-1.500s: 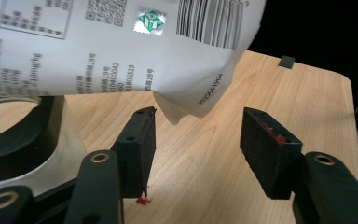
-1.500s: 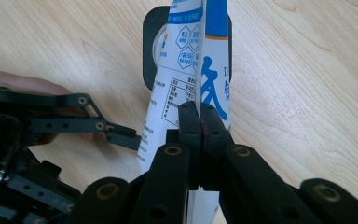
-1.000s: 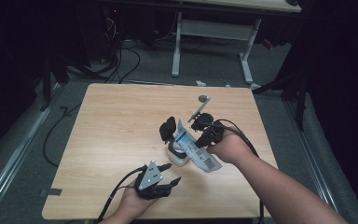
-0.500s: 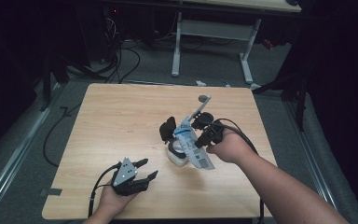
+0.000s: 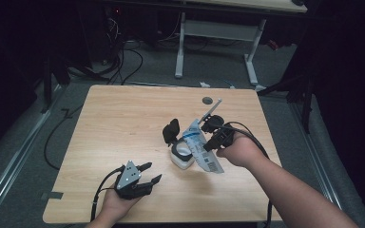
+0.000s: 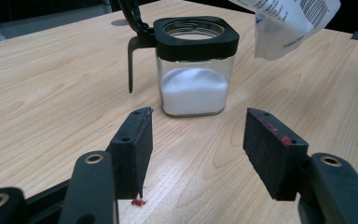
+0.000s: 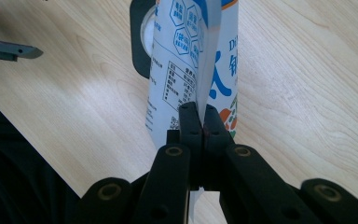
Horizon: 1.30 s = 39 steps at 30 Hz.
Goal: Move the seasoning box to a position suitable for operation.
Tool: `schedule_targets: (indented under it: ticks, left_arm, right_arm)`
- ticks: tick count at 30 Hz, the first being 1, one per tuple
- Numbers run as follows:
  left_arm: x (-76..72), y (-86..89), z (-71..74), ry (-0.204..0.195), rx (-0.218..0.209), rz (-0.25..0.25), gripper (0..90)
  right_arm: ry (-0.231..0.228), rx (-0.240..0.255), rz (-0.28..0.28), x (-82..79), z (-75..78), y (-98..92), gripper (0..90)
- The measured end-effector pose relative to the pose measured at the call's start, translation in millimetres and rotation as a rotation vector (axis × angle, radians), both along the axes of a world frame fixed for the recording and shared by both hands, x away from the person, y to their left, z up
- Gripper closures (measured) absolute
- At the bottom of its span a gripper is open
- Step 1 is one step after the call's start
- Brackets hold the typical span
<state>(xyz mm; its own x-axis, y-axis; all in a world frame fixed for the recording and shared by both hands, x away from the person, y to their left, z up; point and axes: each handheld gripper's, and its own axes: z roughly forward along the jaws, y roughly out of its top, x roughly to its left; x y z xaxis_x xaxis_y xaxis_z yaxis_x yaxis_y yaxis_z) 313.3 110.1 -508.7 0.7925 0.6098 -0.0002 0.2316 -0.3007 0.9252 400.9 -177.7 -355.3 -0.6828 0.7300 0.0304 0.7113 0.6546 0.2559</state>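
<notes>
The left gripper (image 5: 145, 176) has been drawn back to seven o'clock of the jar (image 5: 181, 155), jaws wide and empty; the pouch (image 5: 200, 147) is pinched by the right gripper (image 7: 199, 122), so pouring seems unassisted.

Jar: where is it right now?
In the high view the jar stands right of the table's centre, under the bag pinched by the right hand-held gripper, its lid flipped open.

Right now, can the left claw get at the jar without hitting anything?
Probably yes. The left claw stands open and points straight at the jar, with only bare table between them. The pouch held by the right claw hangs above and to one side, not across the path.
</notes>
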Motion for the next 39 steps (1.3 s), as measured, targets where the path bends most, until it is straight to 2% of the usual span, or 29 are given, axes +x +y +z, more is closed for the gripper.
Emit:
schedule_targets:
  ticks: [3, 5, 7, 15, 16, 26, 39]
  left_arm:
    - [0.6, 1.2, 0.3, 0.000, 0.006, 0.003, 42.8]
    - [1.3, 2.0, -0.1, -0.001, 0.004, 0.008, 42.9]
    - [2.0, 3.1, -0.2, 0.003, 0.004, 0.009, 42.8]
    - [6.0, 7.4, -1.3, 0.019, -0.004, 0.015, 42.8]
    - [6.6, 8.2, -1.3, 0.024, -0.008, 0.016, 42.8]
    - [11.1, 16.2, -0.7, 0.026, -0.027, 0.038, 42.8]
    - [14.2, 20.2, -1.9, 0.032, -0.020, 0.058, 43.2]
  right_arm:
    - [-0.003, 0.001, -0.004, -1.2, 0.4, -5.3, 90.0]
    - [0.006, -0.001, -0.034, -2.6, 0.4, -8.4, 90.0]
    - [-0.007, 0.004, -0.010, -0.9, -1.8, -14.5, 90.0]
    - [0.000, 0.007, -0.051, 0.4, -11.4, -31.7, 90.0]
    - [-0.008, 0.007, -0.041, 1.4, -12.9, -34.7, 90.0]
    - [-0.012, 0.014, -0.108, 2.2, -25.6, -61.5, 90.0]
    - [-0.043, 0.032, -0.172, 4.8, -35.1, -94.2, 90.0]
